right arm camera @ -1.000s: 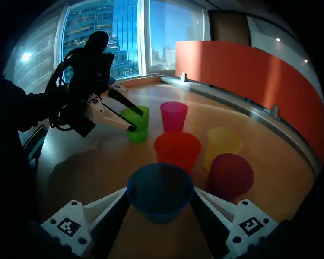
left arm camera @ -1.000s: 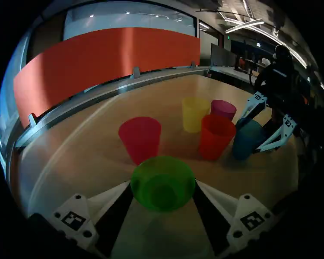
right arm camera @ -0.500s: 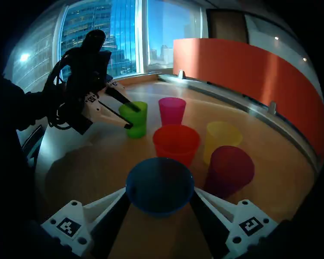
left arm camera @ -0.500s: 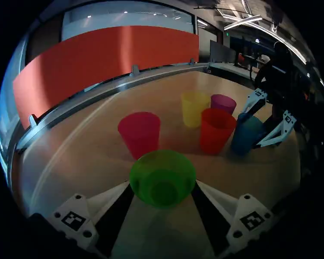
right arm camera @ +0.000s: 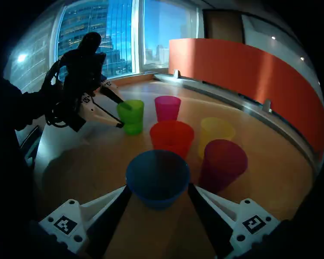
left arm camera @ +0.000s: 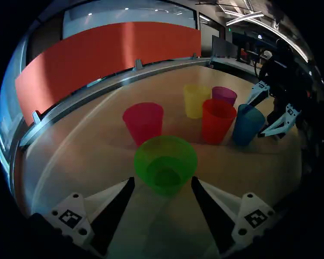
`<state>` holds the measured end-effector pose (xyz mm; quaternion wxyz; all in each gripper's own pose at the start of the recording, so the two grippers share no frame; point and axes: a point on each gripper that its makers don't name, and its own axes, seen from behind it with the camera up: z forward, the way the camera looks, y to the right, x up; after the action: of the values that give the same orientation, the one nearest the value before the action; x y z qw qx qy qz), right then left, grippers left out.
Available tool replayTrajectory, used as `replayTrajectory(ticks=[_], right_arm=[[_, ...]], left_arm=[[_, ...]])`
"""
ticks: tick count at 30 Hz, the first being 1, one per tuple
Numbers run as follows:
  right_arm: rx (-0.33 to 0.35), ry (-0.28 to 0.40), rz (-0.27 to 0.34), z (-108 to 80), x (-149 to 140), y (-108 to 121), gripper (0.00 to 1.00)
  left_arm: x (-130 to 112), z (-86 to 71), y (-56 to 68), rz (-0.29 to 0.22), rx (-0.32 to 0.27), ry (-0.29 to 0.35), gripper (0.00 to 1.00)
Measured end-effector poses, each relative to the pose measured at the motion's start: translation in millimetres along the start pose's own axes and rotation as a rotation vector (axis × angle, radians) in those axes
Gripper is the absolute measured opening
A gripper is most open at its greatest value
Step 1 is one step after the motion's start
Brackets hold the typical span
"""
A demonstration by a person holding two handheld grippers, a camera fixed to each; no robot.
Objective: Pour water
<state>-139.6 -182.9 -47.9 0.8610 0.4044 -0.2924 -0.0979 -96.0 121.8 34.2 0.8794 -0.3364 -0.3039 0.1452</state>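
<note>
Green cup (left arm camera: 165, 164) stands between my left claw (left arm camera: 162, 180) fingers, blue cup (right arm camera: 157, 179) between my right claw (right arm camera: 158, 187) fingers, red cup (right arm camera: 172, 137) at twelve o'clock. I can't tell if either pinches. I'd confirm grip, then lift level.

1. Left gripper (left arm camera: 162, 179): in its own view, both fingers run forward from the bottom corners. The tips sit on either side of the green cup (left arm camera: 165, 162) and press its wall.
2. In the right gripper view, the left gripper (right arm camera: 124, 114) is far left, angled down and to the right. One finger is behind the cup, the other in front.
3. A dark-sleeved arm (right arm camera: 23, 108) reaches in from the left edge. The hand on the gripper handle is too dark to make out.
4. Right gripper (right arm camera: 159, 187): fingers spread about cup width, tips clamped on the blue cup (right arm camera: 157, 177).
5. In the left gripper view, the right gripper (left arm camera: 253, 120) is at far right, its white fingers pointing left.
</note>
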Motion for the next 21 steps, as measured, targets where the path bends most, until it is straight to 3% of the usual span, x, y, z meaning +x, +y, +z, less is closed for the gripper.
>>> replayTrajectory(ticks=[9, 21], right_arm=[[-0.053, 0.031, 0.033, -29.7, -6, 2, 1.00], [-0.182, 0.140, 0.085, -69.0, 4, 15, 1.00]], left_arm=[[-9, -32.1, 0.0, -0.049, 0.038, 0.042, 0.98], [1, -80.0, -5.4, -0.137, 0.160, 0.199, 0.97]])
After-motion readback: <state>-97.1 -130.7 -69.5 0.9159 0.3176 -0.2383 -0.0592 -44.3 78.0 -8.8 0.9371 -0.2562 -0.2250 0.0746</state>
